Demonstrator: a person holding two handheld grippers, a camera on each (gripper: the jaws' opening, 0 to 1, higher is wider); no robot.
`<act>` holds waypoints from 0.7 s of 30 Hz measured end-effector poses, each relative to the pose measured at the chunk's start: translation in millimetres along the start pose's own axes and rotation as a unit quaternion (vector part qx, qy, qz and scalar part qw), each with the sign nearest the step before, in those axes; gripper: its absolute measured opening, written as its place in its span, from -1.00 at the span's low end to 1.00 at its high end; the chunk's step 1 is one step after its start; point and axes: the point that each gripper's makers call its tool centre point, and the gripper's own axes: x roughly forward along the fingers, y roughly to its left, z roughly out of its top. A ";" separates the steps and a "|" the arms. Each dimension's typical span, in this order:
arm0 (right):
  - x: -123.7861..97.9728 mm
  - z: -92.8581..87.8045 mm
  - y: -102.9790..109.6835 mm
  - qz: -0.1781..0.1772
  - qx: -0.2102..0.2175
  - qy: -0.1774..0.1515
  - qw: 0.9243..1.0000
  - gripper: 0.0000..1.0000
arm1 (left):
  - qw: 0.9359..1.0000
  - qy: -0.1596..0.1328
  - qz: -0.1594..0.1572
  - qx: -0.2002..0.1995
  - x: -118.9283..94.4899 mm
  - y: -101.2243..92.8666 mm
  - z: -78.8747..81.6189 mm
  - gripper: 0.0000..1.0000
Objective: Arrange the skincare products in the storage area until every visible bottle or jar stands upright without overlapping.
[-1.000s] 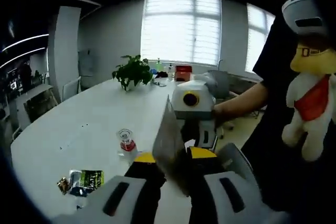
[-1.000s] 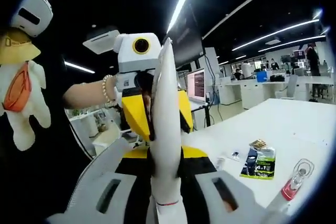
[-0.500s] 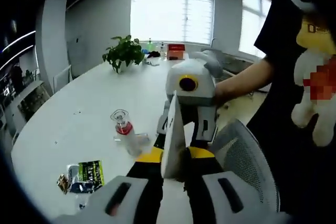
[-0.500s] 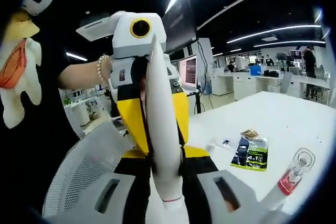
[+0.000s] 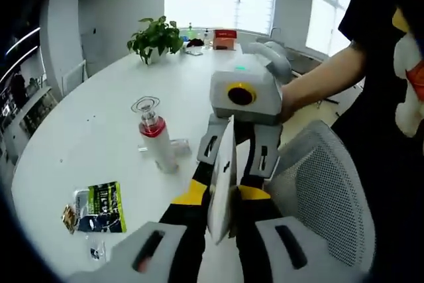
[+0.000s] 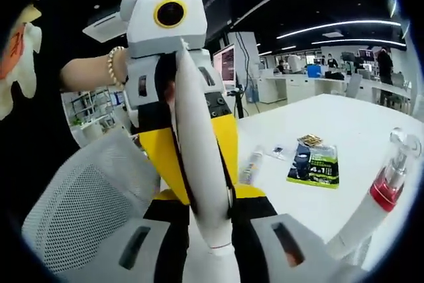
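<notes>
Together, a white tube point(image 6: 202, 164) is clamped between the left hand-held gripper point(image 5: 218, 207) and right hand-held gripper point(image 6: 211, 220) above the tabletop point(image 5: 99, 144), seemingly for uprighting beside the standing red-collared bottle point(image 5: 156, 137).

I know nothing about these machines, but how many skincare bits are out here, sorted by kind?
White tube, held up off the table: 1
Pump bottle with a red collar, standing: 1
Green packet, lying flat: 1
Small sachets beside the packet: 2
Small pale piece lying flat, kind unclear: 1
Total: 6
</notes>
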 end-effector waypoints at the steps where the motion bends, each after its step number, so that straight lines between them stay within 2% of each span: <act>1: 1.3 -2.7 -1.0 0.000 0.001 0.001 1.000 -0.54 | 1.000 0.002 0.000 -0.001 1.7 1.1 -2.5 -0.67; 14: 11.4 -23.7 -8.2 -0.006 -0.021 0.025 0.999 -0.53 | 1.000 0.013 0.008 -0.005 17.9 6.6 -21.3 -0.67; 21: 10.5 -23.7 -14.8 -0.020 -0.025 0.020 0.999 -0.53 | 1.000 0.011 0.010 0.007 20.6 10.8 -18.9 -0.67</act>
